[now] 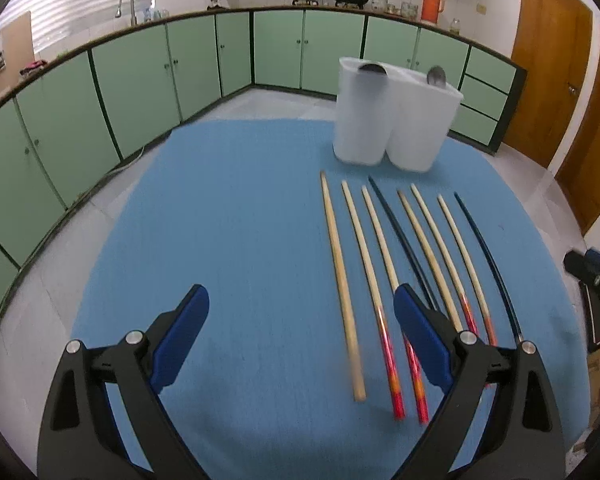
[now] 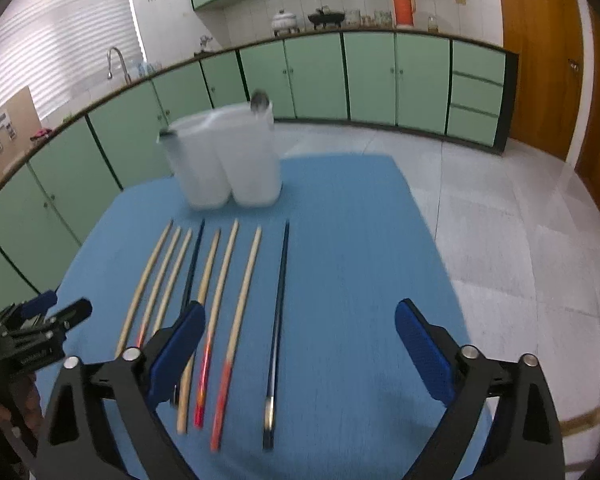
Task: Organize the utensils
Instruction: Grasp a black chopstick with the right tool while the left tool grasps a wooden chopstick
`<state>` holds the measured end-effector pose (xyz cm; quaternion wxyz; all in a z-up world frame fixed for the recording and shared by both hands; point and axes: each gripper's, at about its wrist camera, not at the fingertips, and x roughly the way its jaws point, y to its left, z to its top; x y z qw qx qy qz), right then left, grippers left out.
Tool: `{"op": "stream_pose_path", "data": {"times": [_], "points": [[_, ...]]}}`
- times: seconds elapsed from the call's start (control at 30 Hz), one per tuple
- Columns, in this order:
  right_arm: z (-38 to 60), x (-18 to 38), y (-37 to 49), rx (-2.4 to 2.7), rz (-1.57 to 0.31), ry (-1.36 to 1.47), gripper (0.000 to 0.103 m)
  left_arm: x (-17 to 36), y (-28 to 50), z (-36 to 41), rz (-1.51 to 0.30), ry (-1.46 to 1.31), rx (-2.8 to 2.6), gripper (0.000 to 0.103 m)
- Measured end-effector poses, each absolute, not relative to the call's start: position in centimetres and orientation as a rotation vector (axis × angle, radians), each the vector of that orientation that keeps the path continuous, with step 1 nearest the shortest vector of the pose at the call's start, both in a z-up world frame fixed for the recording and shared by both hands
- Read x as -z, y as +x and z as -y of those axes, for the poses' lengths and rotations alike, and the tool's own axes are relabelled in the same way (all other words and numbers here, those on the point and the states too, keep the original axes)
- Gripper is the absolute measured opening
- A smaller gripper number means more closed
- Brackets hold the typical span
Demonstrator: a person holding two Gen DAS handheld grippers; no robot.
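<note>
Several chopsticks lie side by side on a blue mat (image 1: pixel 240 220): plain wooden ones (image 1: pixel 342 284), red-handled ones (image 1: pixel 384 336) and dark blue ones (image 1: pixel 488 256). They also show in the right wrist view (image 2: pixel 220 300), with a dark one (image 2: pixel 278 320) apart at the right. Two white translucent holders (image 1: pixel 396 120) stand joined at the mat's far side, each with a spoon head (image 1: pixel 436 77) showing at the rim. My left gripper (image 1: pixel 300 320) is open above the mat, left of most chopsticks. My right gripper (image 2: pixel 300 336) is open above the dark chopstick.
The holders show in the right wrist view (image 2: pixel 228 160) at the far left of the mat (image 2: pixel 360 280). Green cabinets (image 1: pixel 140 80) curve round the room behind. A wooden door (image 1: pixel 548 80) is at the right. Tiled floor (image 2: pixel 500 220) lies right of the table.
</note>
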<state>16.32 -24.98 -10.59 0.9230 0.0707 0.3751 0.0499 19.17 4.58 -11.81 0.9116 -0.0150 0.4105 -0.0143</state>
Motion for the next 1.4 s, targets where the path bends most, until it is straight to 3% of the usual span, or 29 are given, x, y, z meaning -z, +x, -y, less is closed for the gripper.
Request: {"op": "stream_pose_path", "data": {"times": [0.23,0.47,0.93,1.1,1.27,1.4], "points": [[24.3,13.7,12.1,-0.088,-0.827,0.132,0.072,13.4,16.1,-3.5,-0.854,-0.026,0.021,0.091],[23.5,16.5,10.1,-0.108,-0.886,0.126,0.043,14.5,14.3,-3.4,-0.876,-0.030,0.019,0.091],[21.8,16.8,9.1,-0.118,-0.852,0.070,0.019,15.1,13.4,-2.9,-0.882,-0.023,0.024,0.091],[21.3,17.1,9.2,-0.102,-0.825,0.061,0.016,15.1,13.5,-2.8,-0.881,-0.024,0.022,0.091],[21.2,17.2,9.4,-0.098,-0.809,0.054,0.007,15.3,13.4,-2.7,-0.884,-0.025,0.023,0.091],[21.2,17.2,9.3,-0.096,-0.802,0.047,0.007,15.5,13.3,-2.3,-0.891,-0.019,0.033,0.091]]}}
